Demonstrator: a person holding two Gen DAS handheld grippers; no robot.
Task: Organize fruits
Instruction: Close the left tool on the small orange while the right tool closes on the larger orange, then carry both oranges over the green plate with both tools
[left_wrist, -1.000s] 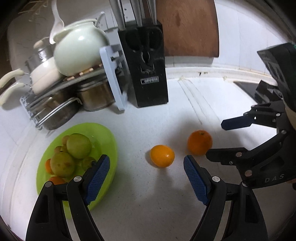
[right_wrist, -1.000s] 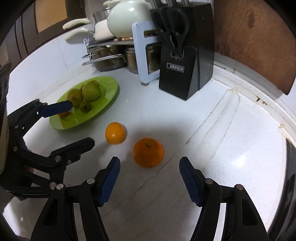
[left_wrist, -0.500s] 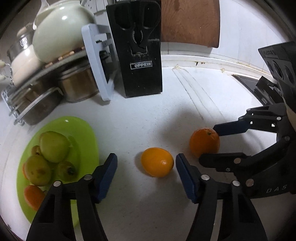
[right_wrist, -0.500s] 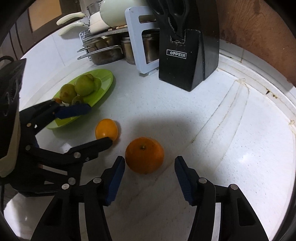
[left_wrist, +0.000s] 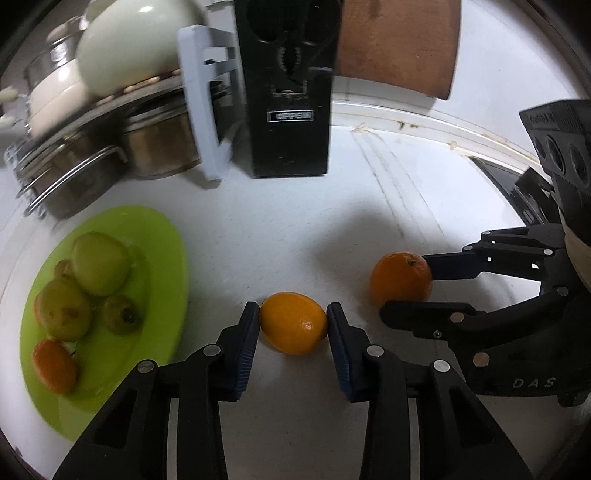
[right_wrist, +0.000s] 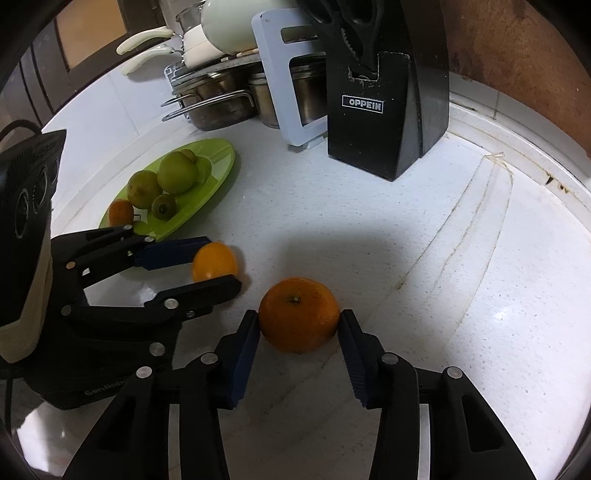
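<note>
A yellow-orange fruit (left_wrist: 293, 323) lies on the white counter, and my left gripper (left_wrist: 291, 314) is shut on it, both blue pads touching its sides. It also shows in the right wrist view (right_wrist: 214, 261). A deeper orange tangerine (right_wrist: 298, 319) lies to its right, and my right gripper (right_wrist: 299, 321) is shut on it; it shows in the left wrist view (left_wrist: 400, 280) too. Both fruits rest on the counter. A green plate (left_wrist: 162, 266) at the left holds several green fruits and a small orange (left_wrist: 54, 365).
A black knife block (left_wrist: 286, 99) stands at the back. A dish rack with steel pots (left_wrist: 110, 155), a white teapot (left_wrist: 136, 40) and a pale blue board (left_wrist: 205, 110) sits back left. A wooden board (left_wrist: 397, 44) leans on the wall. The counter's raised rim (right_wrist: 535, 155) curves at the right.
Both grippers moved forward and closed: the left onto the yellow-orange fruit, the right onto the tangerine. One second ago both stood wide open short of the fruits.
</note>
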